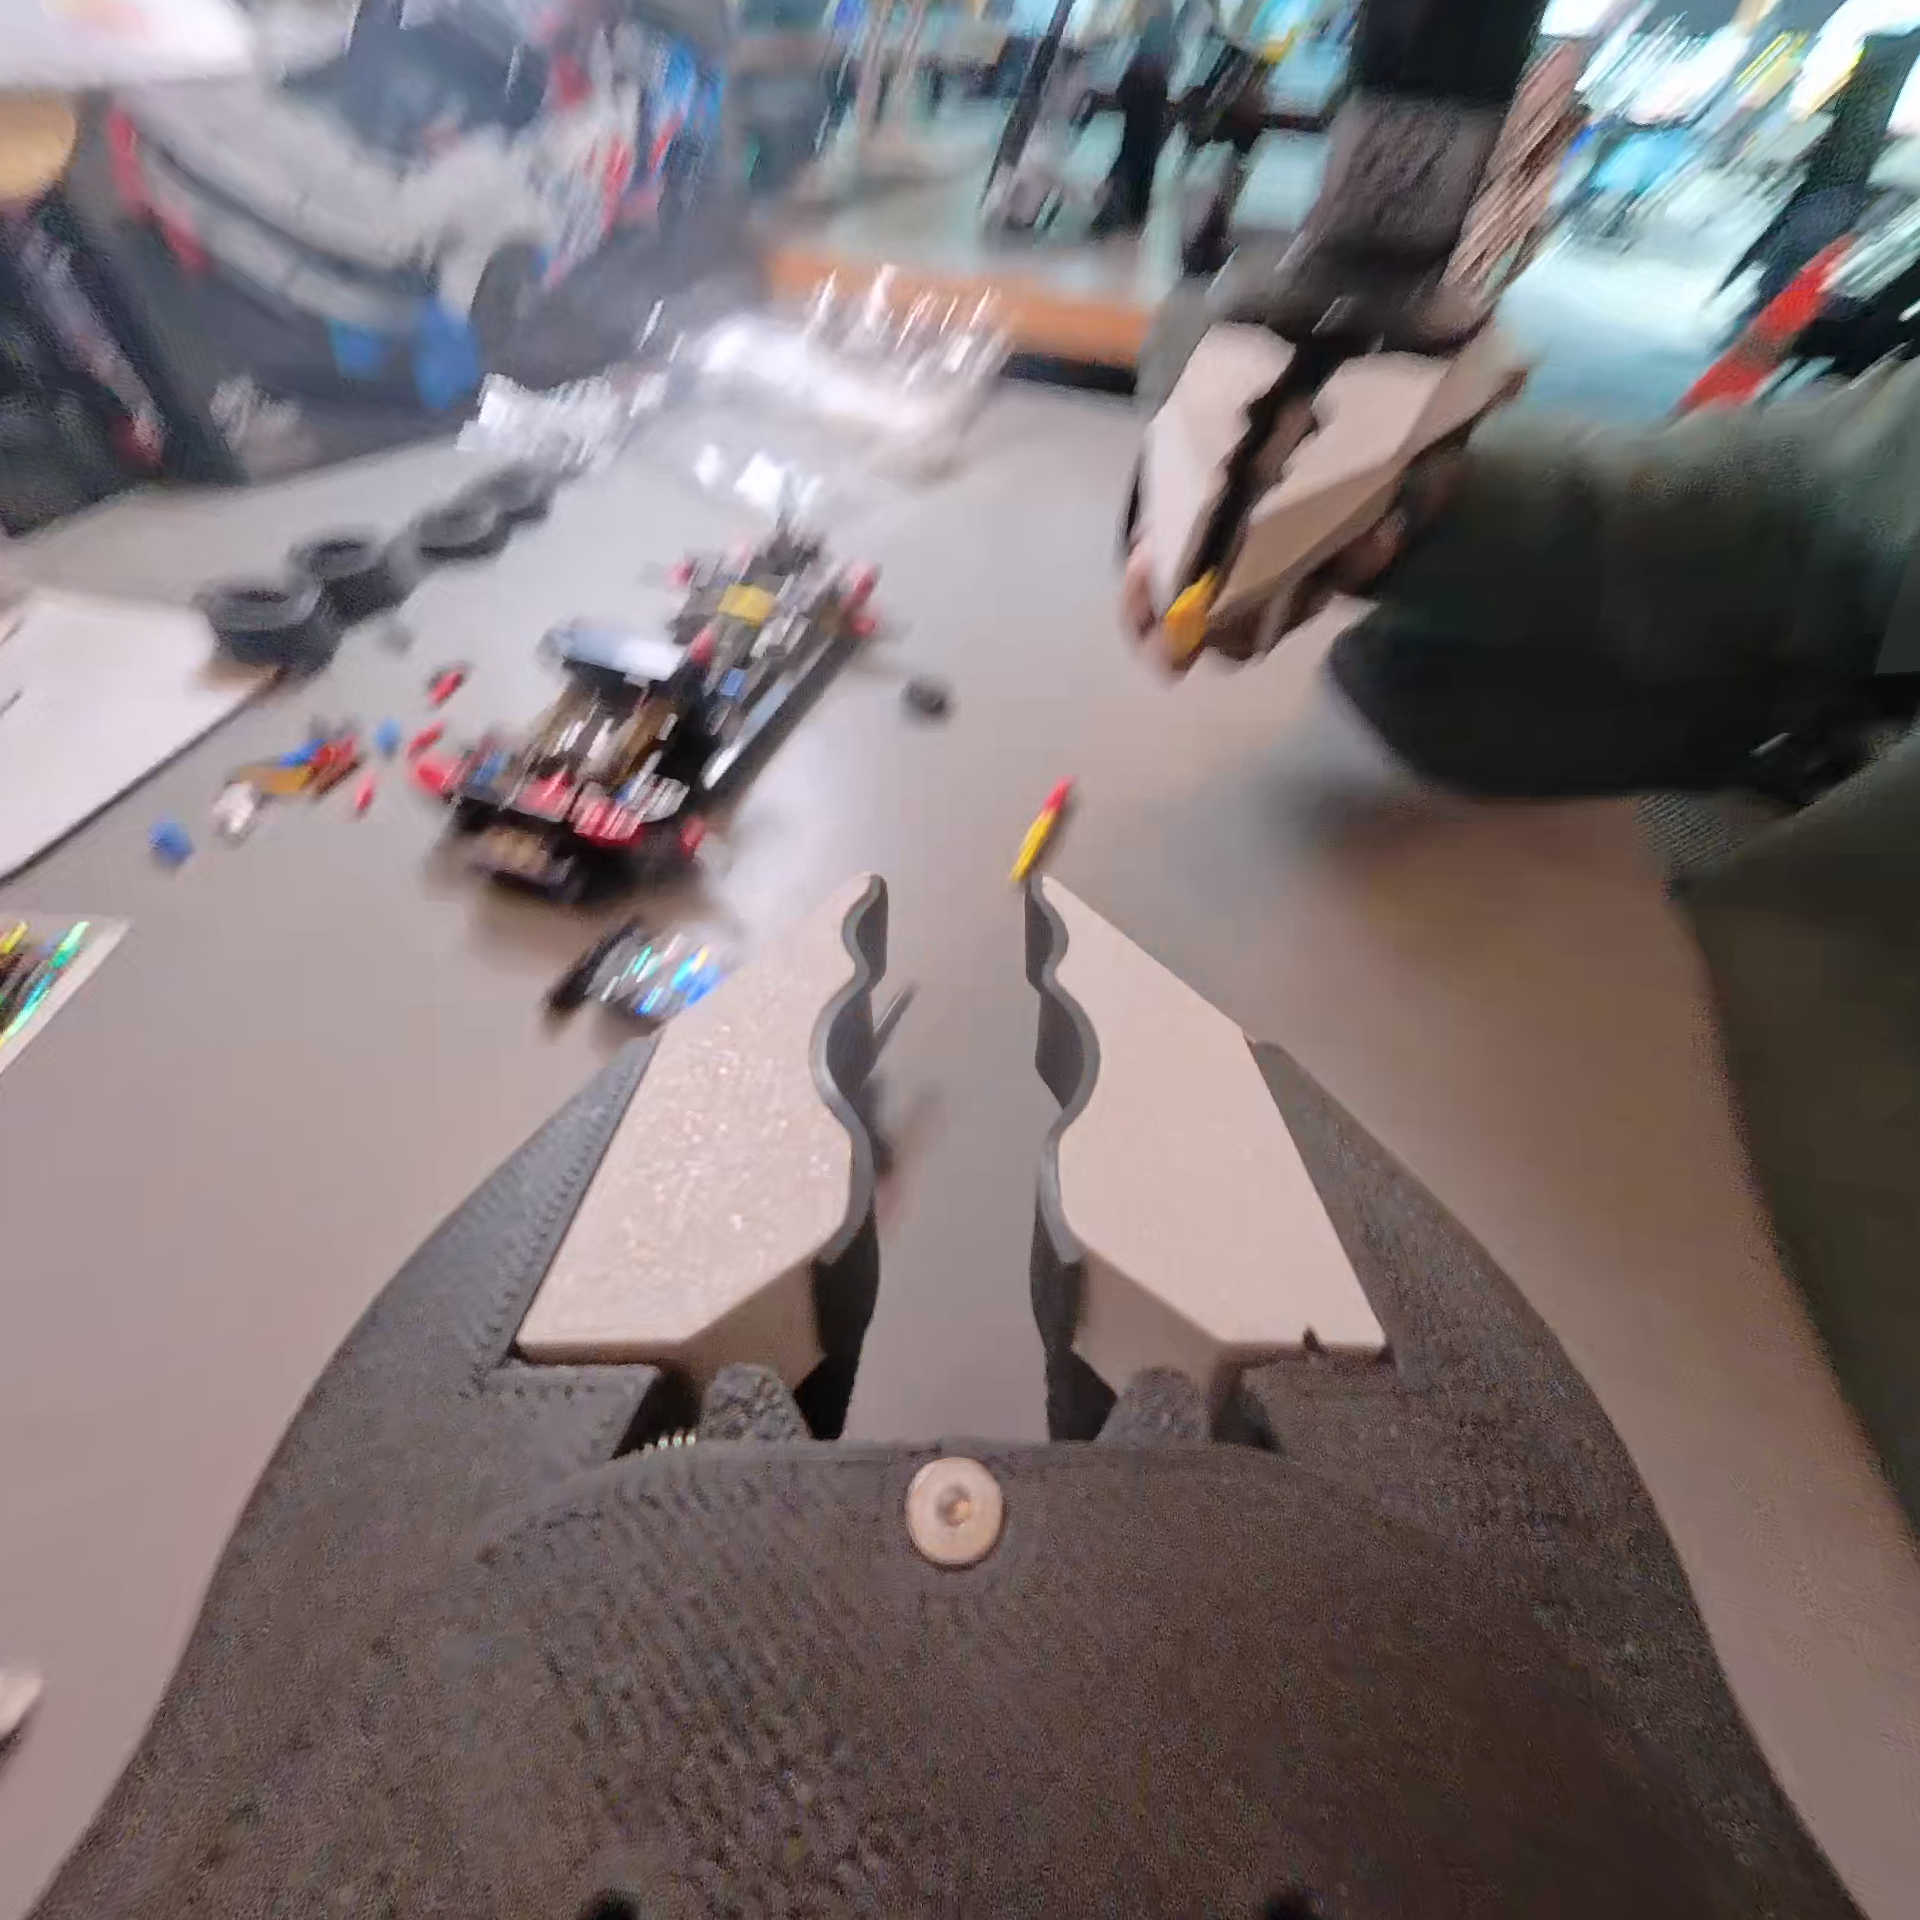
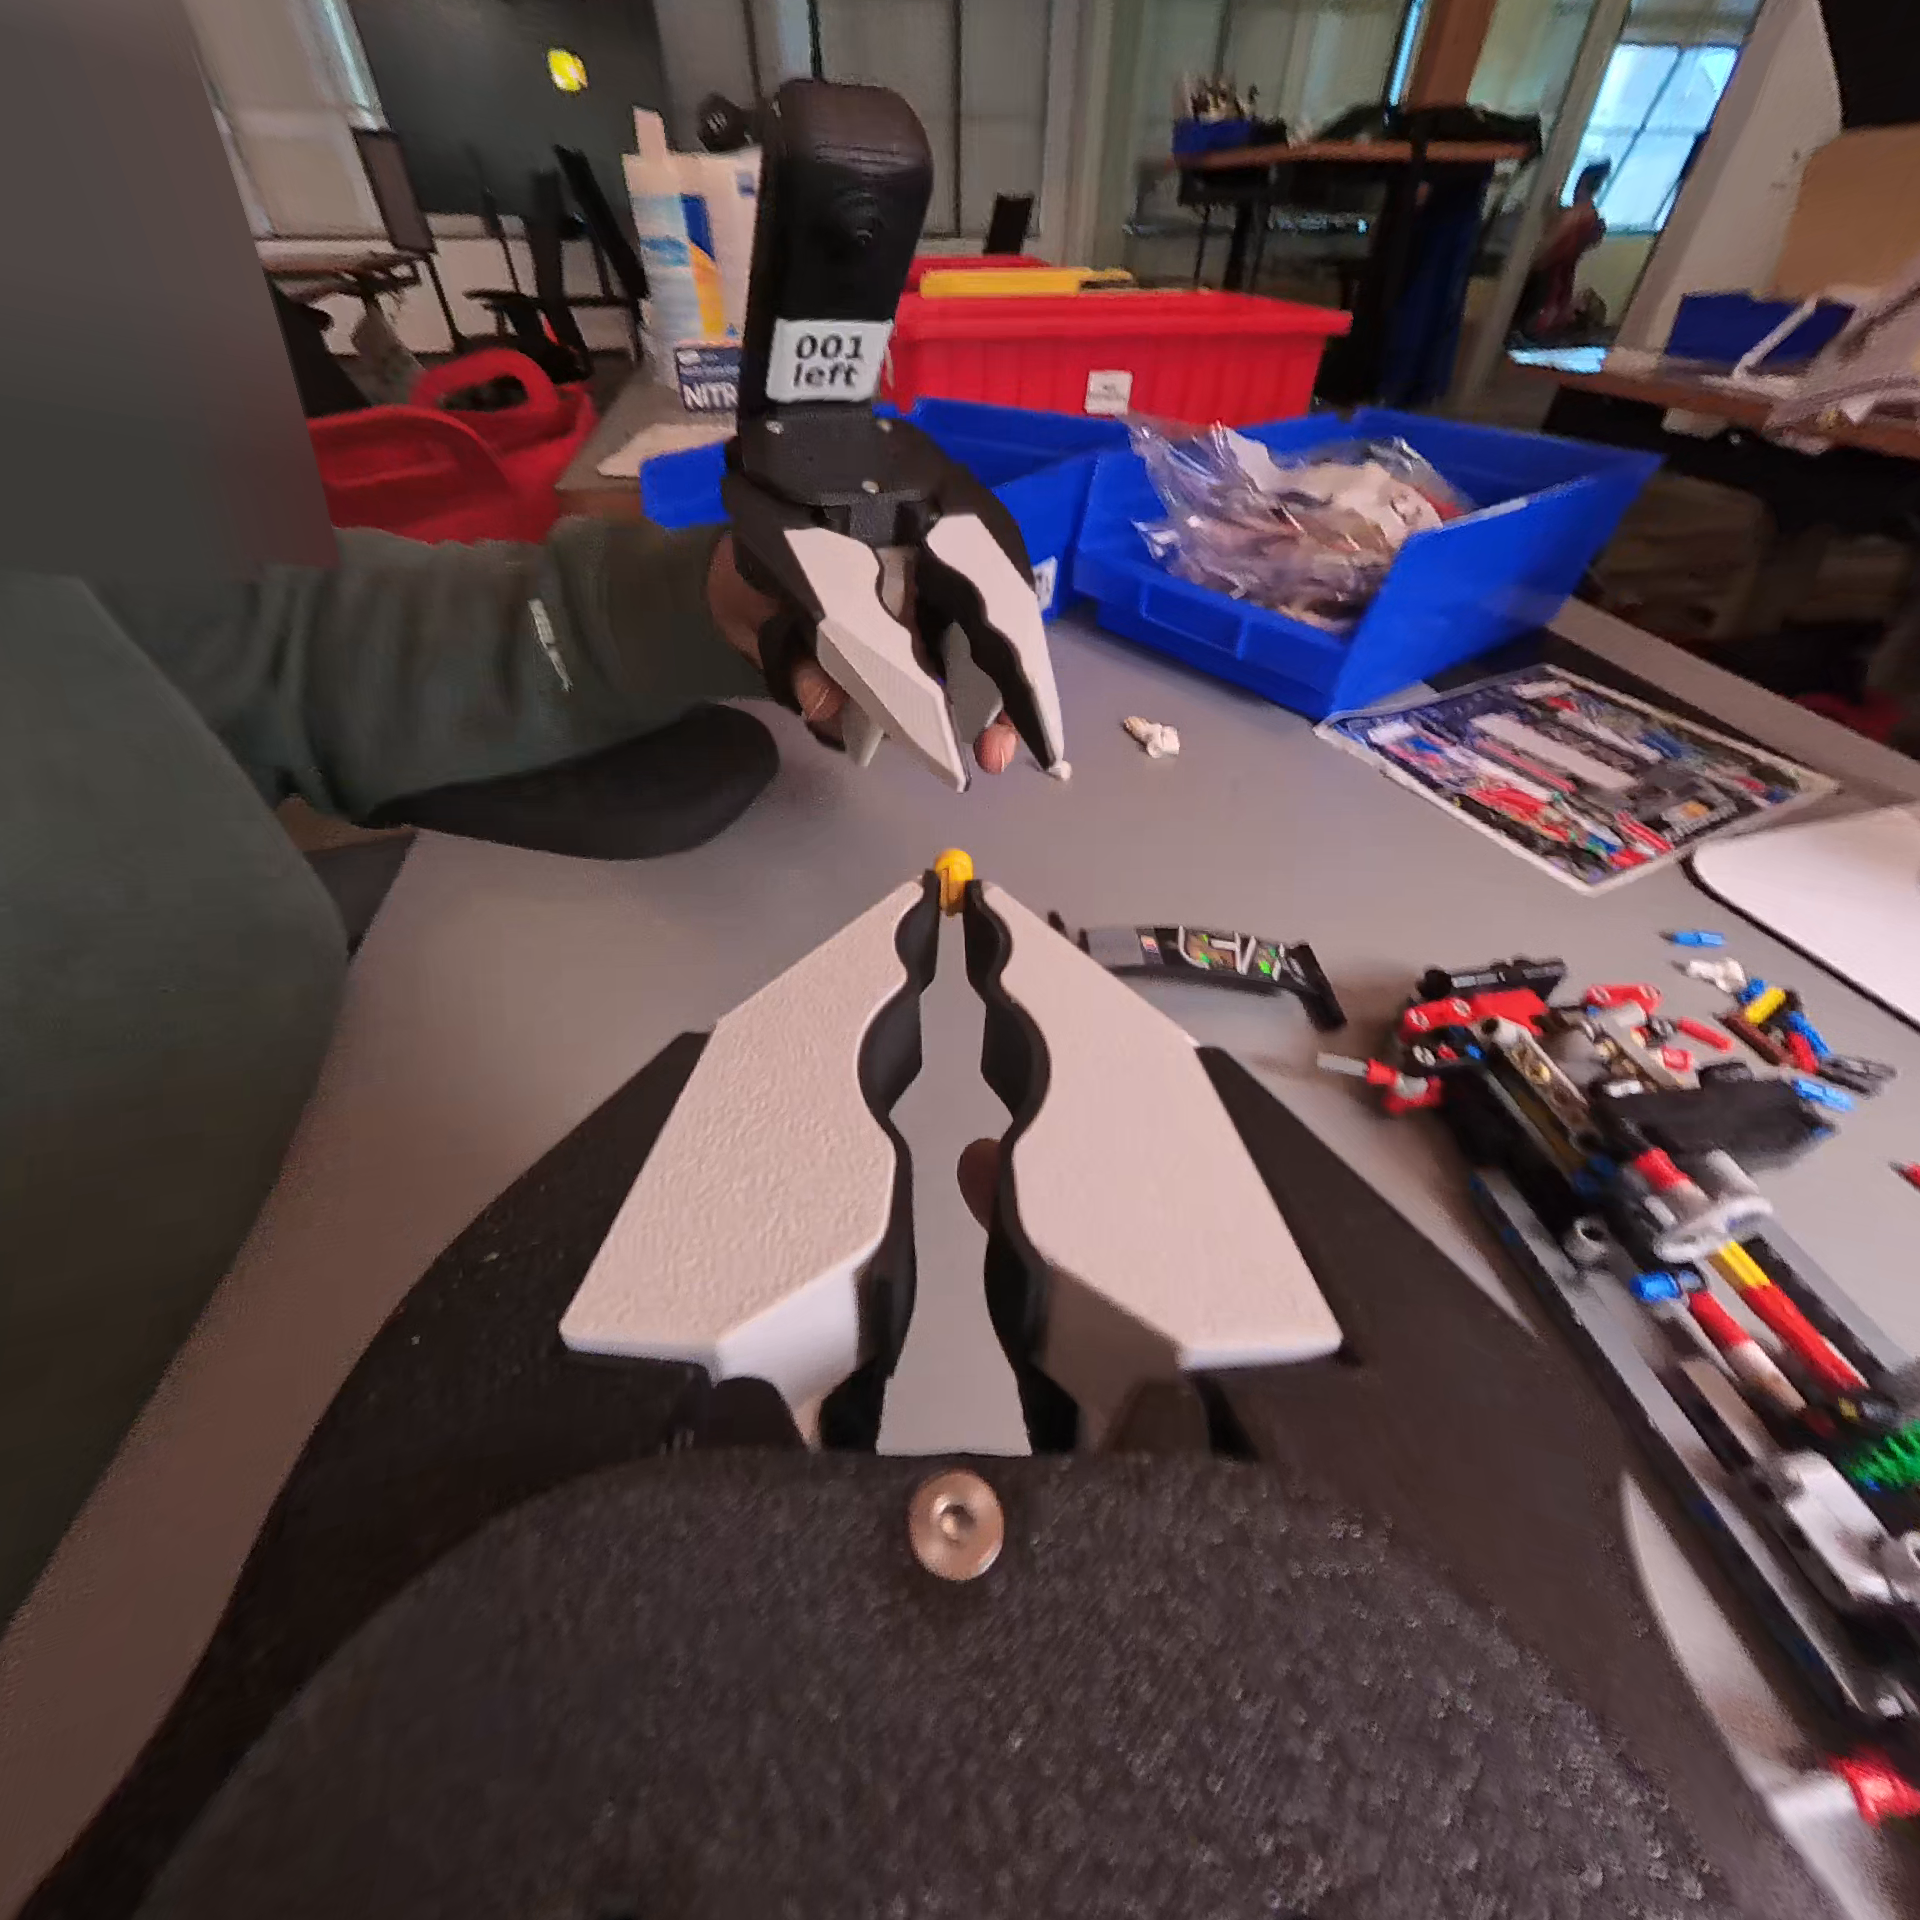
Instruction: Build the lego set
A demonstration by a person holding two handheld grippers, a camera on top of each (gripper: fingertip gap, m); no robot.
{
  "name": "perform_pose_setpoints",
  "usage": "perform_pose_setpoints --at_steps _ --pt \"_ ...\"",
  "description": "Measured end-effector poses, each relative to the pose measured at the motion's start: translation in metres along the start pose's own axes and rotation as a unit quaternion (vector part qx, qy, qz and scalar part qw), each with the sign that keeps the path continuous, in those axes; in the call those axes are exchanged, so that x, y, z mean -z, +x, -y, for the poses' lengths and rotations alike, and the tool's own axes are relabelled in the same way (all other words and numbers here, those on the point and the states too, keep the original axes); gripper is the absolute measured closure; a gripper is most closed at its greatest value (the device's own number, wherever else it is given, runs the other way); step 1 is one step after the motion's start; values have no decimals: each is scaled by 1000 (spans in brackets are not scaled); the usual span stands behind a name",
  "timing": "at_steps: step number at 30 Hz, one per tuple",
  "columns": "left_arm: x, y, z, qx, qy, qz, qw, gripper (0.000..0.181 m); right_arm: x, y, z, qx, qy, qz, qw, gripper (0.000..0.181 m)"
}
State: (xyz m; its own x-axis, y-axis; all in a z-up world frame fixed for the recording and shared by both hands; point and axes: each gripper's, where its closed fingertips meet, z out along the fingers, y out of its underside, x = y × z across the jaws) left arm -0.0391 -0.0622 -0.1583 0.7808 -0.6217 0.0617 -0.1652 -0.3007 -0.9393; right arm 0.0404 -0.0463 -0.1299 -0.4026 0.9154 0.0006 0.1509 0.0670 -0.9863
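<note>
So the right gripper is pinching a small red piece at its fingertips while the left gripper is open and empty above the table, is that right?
Not quite: the piece is yellow, not red. The right wrist view shows the right gripper shut on a small yellow piece at its fingertips. The rest holds: the left gripper is open and empty above the grey table.
</note>
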Motion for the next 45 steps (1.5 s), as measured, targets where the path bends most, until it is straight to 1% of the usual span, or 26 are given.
perform_pose_setpoints --at_steps 1,3,4,6,11,16,18,21,23,24,26,27,30,32,35,38,41,45 --pt "1 -11 -18 8 -41 15 999 156 0 4 -6 -5 -9 -4 1000 180" --pt "-3 -19 -43 46 -89 8 995 150 -2 8 -16 -16 -24 -3 1000 180" --pt "-6 -21 -49 62 -99 3 993 148 -3 8 -19 -17 -28 0 999 180" --pt "-14 -24 -58 61 -123 -2 991 147 -5 6 -22 -19 -33 6 999 180" --pt "-30 -23 -70 30 -176 -25 984 148 -4 2 -24 -19 -36 12 999 180" --pt "-41 -20 -77 -34 -229 -31 972 162 -2 4 -24 -23 -34 11 999 180" --pt "-46 -17 -77 -44 -235 -36 970 162 -2 6 -25 -26 -37 7 999 180" --pt "-53 -15 -74 -52 -229 -30 971 163 -2 8 -29 -31 -43 3 999 180" --pt "-57 -10 -71 -43 -218 -41 974 164 -2 11 -33 -35 -50 -4 998 180" --pt "-58 -4 -66 -18 -201 -60 978 165 -2 14 -35 -37 -53 -10 998 180" --pt "-60 6 -52 67 -148 -99 982 165 -1 17 -37 -36 -55 -17 998 180" --pt "-60 9 -45 110 -122 -117 979 166 0 18 -38 -35 -56 -18 998 180" --pt "-55 13 -23 222 -47 -158 961 166 0 16 -40 -40 -61 -9 997 180" --pt "-52 16 -14 263 -20 -180 948 167 -1 17 -43 -47 -70 -13 996 180" --pt "-53 27 -8 296 -12 -209 932 167 -5 17 -45 -80 -71 -9 994 180" --pt "-60 38 -11 309 -29 -220 925 168 -7 15 -46 -121 -68 9 990 180" --pt "-65 43 -15 308 -43 -219 925 168 -8 10 -51 -148 -78 31 985 181" --pt "-65 43 -18 316 -48 -218 922 169 -8 7 -56 -161 -94 46 981 181"
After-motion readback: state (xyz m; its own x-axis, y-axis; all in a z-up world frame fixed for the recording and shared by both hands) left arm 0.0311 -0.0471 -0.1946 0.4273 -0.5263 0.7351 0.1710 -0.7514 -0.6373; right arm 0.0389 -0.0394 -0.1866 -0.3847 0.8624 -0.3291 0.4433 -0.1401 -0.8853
